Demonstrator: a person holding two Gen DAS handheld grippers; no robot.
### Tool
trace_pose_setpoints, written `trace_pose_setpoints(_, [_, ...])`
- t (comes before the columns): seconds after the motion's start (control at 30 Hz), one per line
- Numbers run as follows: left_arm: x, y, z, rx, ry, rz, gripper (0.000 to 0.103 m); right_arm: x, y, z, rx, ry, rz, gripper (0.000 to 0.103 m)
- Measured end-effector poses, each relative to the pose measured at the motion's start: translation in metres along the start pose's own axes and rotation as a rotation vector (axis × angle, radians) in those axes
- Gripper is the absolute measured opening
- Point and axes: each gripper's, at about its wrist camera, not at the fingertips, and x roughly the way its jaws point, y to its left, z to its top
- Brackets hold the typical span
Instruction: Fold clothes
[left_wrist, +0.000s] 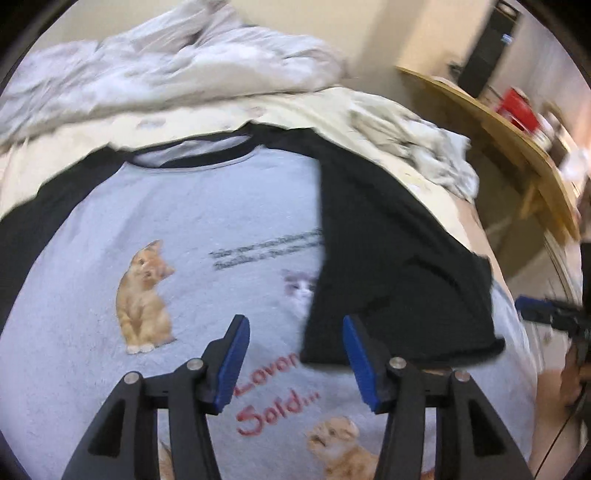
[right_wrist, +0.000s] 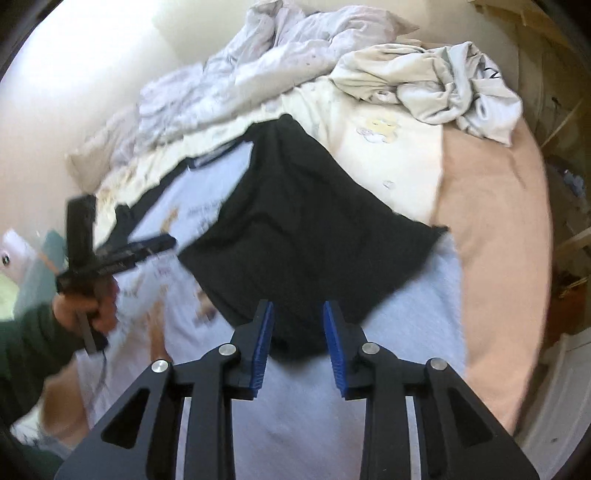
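Observation:
A pale blue T-shirt (left_wrist: 207, 221) with cat prints, red lettering and black sleeves lies flat, front up, on the bed. Its black sleeve (left_wrist: 388, 266) on the right is folded inward over the chest. My left gripper (left_wrist: 295, 325) hovers open above the shirt's middle, beside the sleeve's hem, with nothing between its pads. In the right wrist view the same sleeve (right_wrist: 306, 221) spreads across the shirt (right_wrist: 406, 295). My right gripper (right_wrist: 298, 308) stands open just over the sleeve's hem, its pads not pressing on cloth. The left gripper (right_wrist: 147, 247), held by a hand (right_wrist: 85, 306), shows at the left there.
A crumpled pale duvet (right_wrist: 229, 85) is heaped at the bed's far side, and a bunched white garment (right_wrist: 443, 85) lies at the far right. Under the shirt are a cream blanket (right_wrist: 388, 147) and a peach sheet (right_wrist: 498, 240). A wooden table (left_wrist: 498, 140) stands beside the bed.

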Motion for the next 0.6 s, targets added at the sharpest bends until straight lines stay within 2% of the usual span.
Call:
trace_pose_setpoints(0.1, [0.023,-0.005,0.011,-0.012,0.040,0.020,0.053,0.032,0.013,0.021,-0.011,0.026,-0.002,0.033])
trace_pose_setpoints(0.13, [0.031,-0.006,0.014,-0.017,0.053,0.026,0.043,0.045,0.021,0.027,-0.037,0.033,0.003,0.032])
trace_pose_setpoints(0.17, [0.038,-0.008,0.016,-0.017,0.065,0.030,0.023,0.053,0.030,0.033,-0.067,0.032,0.008,0.031])
trace_pose_setpoints(0.2, [0.042,-0.009,0.014,-0.008,0.074,0.026,0.015,0.065,0.040,0.041,-0.099,0.036,0.006,0.031])
trace_pose_setpoints(0.3, [0.051,-0.010,0.010,0.009,0.081,0.023,0.004,0.096,0.058,0.053,-0.182,0.061,0.001,0.031])
trace_pose_setpoints(0.4, [0.056,-0.004,0.004,0.002,0.056,0.053,0.002,0.126,0.062,0.052,-0.219,0.106,-0.069,0.029])
trace_pose_setpoints(0.47, [0.055,0.003,0.002,0.003,0.016,0.135,0.000,0.136,0.060,0.046,-0.233,0.128,-0.107,0.029])
trace_pose_setpoints(0.53, [0.048,0.019,0.002,-0.069,-0.009,0.117,0.000,0.128,0.058,0.037,-0.248,0.125,-0.124,0.029])
trace_pose_setpoints(0.6, [0.047,0.021,0.007,-0.116,-0.031,0.024,0.000,0.110,0.057,0.031,-0.230,0.101,-0.086,0.031])
